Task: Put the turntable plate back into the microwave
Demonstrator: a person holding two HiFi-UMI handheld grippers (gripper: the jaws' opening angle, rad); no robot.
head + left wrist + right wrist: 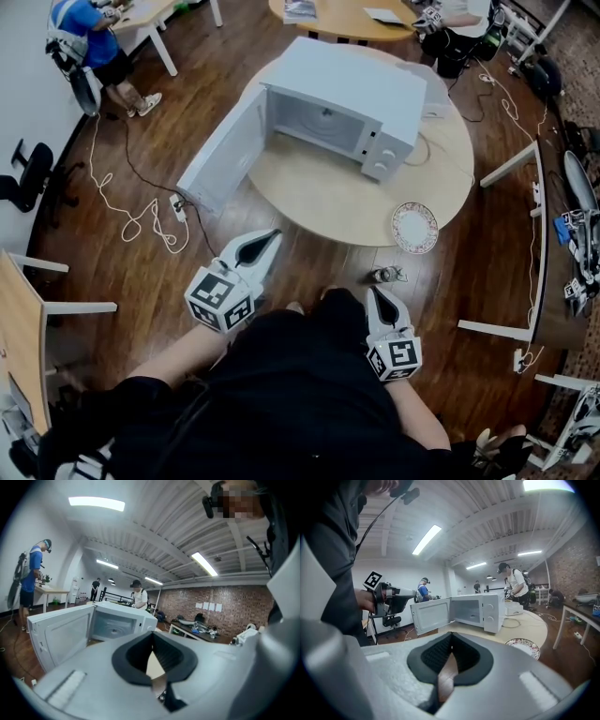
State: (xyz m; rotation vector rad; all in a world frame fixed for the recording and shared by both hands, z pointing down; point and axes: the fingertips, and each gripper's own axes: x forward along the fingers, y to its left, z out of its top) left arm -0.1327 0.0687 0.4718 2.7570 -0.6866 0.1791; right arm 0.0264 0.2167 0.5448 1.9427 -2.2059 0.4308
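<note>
A white microwave (328, 103) stands on a round wooden table (328, 202) with its door (220, 150) swung wide open to the left and its cavity bare. The turntable plate (413, 227), white with a patterned rim, lies flat near the table's front right edge. Both grippers hang low in front of the table, over the floor and short of it. My left gripper (274, 234) is shut and holds nothing; it points toward the open door (61, 632). My right gripper (373, 291) is shut and holds nothing too; the plate (524, 646) lies ahead to its right.
A small bottle-like object (384, 275) lies on the floor below the plate. A white cable and power strip (178, 208) trail on the floor left of the table. A white box (427, 89) sits behind the microwave. A person in blue (89, 37) stands at far left.
</note>
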